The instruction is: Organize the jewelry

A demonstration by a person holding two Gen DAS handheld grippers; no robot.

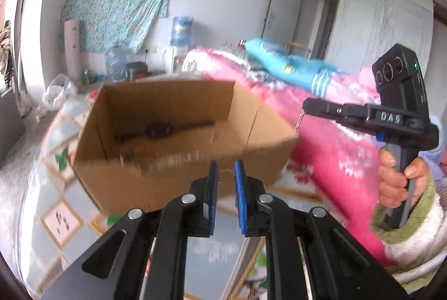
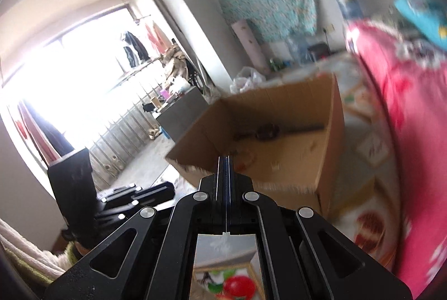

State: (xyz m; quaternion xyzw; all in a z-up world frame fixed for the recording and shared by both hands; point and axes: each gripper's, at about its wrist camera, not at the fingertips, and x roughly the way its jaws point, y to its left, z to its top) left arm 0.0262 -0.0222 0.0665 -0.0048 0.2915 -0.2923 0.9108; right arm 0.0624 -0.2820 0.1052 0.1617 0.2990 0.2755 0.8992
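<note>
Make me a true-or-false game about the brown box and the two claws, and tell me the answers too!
1. The cardboard box is open at the top. True.
2. The box is empty. False: a long dark thing lies on its floor. It is too blurred to name.
3. The right claw is wide open. False: its jaws are shut tight together.
4. A pink blanket lies beside the box. True.
5. The left claw has nothing between its jaws. False: a thin ring sits in the small gap, and the claw seems to pinch it.
</note>
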